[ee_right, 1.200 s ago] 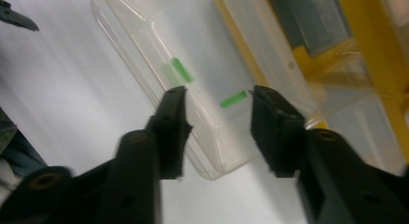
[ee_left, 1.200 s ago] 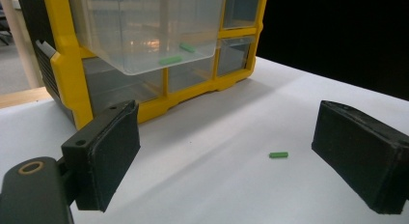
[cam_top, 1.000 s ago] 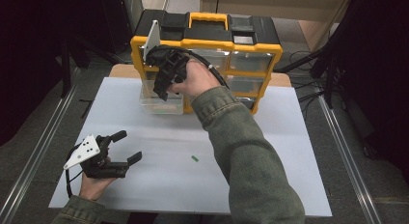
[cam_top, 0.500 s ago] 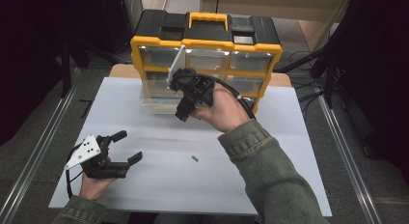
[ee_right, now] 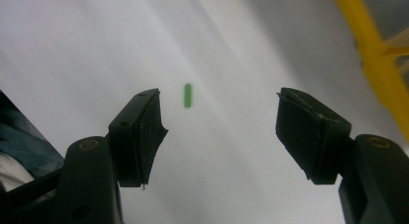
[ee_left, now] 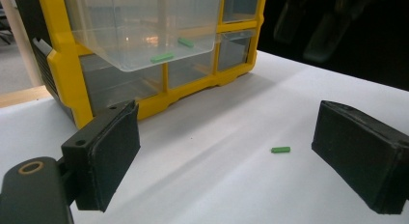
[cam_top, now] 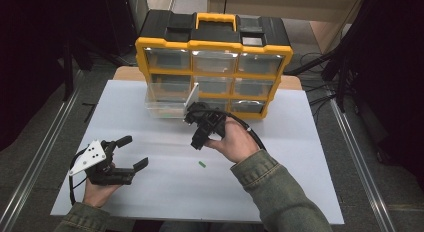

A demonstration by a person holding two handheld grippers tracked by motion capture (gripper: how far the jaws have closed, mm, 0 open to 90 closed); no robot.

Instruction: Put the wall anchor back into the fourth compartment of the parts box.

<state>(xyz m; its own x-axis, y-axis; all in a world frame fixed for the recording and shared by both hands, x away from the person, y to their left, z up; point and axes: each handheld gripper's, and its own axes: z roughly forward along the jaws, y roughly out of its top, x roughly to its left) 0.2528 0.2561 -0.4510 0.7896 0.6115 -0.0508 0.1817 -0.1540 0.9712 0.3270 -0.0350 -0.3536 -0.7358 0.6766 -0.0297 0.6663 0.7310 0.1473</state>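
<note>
A person works at a white table [cam_top: 300,157] with a two-jaw gripper in each hand. A small green piece [cam_top: 202,164] lies flat on the table, near the middle. The right gripper [cam_top: 199,137] hangs just beyond it on the far side, jaws pointing down toward the table, spread apart with nothing between them; they have just been closing a little. In the right gripper view the green piece [ee_right: 187,95] lies on the table ahead, closer to one pad than the other, touching neither. The left gripper [cam_top: 134,153] rests at the near left, well apart from the piece, jaws spread and empty. A yellow drawer organizer [cam_top: 215,47] stands at the far edge, one clear drawer [cam_top: 167,108] pulled out.
</note>
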